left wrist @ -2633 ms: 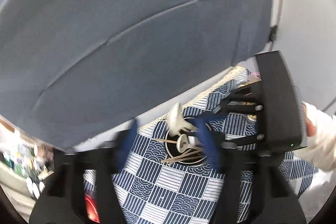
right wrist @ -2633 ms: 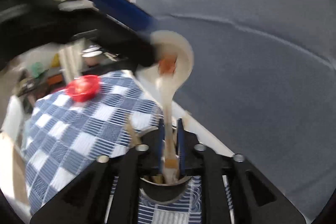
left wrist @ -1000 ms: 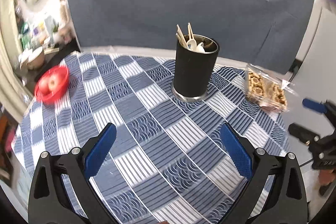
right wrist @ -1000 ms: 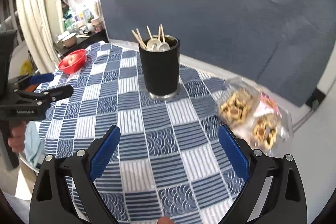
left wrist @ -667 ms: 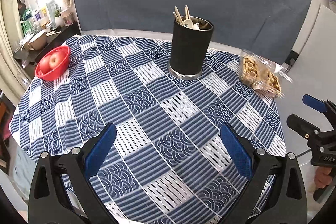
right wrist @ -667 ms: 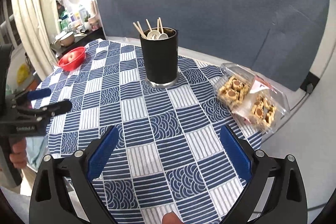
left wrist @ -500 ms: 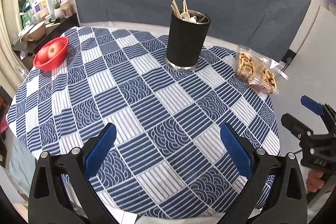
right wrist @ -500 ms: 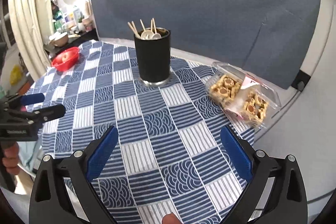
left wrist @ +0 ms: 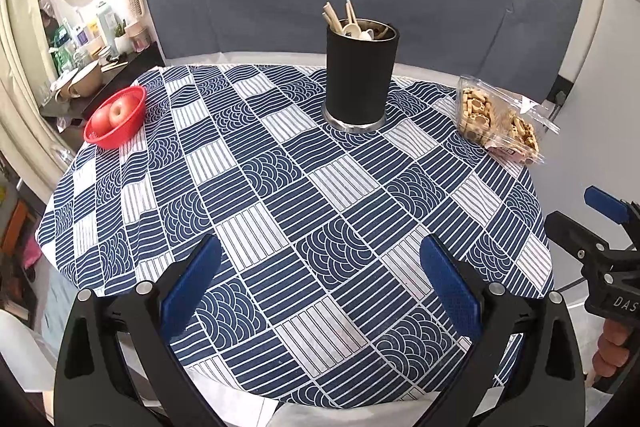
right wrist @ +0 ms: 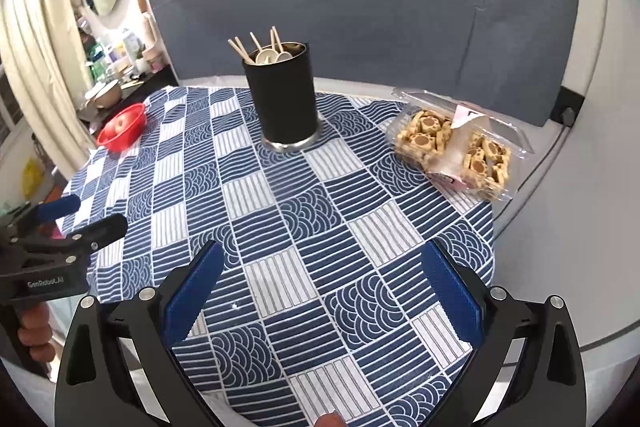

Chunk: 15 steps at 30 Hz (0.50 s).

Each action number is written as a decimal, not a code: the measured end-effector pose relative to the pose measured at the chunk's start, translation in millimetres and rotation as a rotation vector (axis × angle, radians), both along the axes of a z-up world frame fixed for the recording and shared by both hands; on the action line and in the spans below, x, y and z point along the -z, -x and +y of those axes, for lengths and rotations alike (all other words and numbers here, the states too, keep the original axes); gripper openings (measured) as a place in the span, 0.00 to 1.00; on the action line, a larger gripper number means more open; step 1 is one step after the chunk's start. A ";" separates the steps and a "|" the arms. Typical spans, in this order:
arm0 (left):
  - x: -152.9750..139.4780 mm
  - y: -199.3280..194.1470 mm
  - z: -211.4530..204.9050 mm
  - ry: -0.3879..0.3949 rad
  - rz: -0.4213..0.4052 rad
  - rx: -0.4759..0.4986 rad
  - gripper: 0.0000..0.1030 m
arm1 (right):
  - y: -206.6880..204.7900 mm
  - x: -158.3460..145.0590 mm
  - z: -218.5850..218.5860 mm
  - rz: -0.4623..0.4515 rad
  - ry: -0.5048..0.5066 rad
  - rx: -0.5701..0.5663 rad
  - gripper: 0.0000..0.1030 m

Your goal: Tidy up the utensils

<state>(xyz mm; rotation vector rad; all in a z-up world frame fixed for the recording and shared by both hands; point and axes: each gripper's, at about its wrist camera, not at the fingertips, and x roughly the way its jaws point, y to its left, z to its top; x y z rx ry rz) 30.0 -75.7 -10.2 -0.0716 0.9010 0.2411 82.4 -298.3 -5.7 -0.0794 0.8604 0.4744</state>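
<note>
Utensils [left wrist: 352, 23] upright in black holder [left wrist: 361, 75], both grippers — left [left wrist: 320, 283], right [right wrist: 320, 283] — jaws spread, empty

The holder [left wrist: 361, 73] looks matt black with a shiny metal base ring; the utensils [right wrist: 269, 51] in it seem pale wood. Printed cloth [left wrist: 280, 195] covers the counter. Biscuits sit in a clear glossy plastic box [right wrist: 460, 143].

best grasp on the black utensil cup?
Grip the cup across its smooth wall at mid-height, coming in level from the near side. It stands upright and alone; chopsticks and spoons sticking out the top block a grasp from above.
</note>
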 end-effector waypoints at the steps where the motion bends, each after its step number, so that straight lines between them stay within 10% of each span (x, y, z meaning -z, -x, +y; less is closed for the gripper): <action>1: 0.4 0.5 -0.1 0.001 0.001 0.000 0.94 | 0.9 -0.6 -0.1 -0.004 0.001 0.001 0.92; 15: 4.8 0.5 4.1 0.032 0.017 0.004 0.94 | 8.8 -1.6 11.1 -0.014 0.032 -0.039 0.92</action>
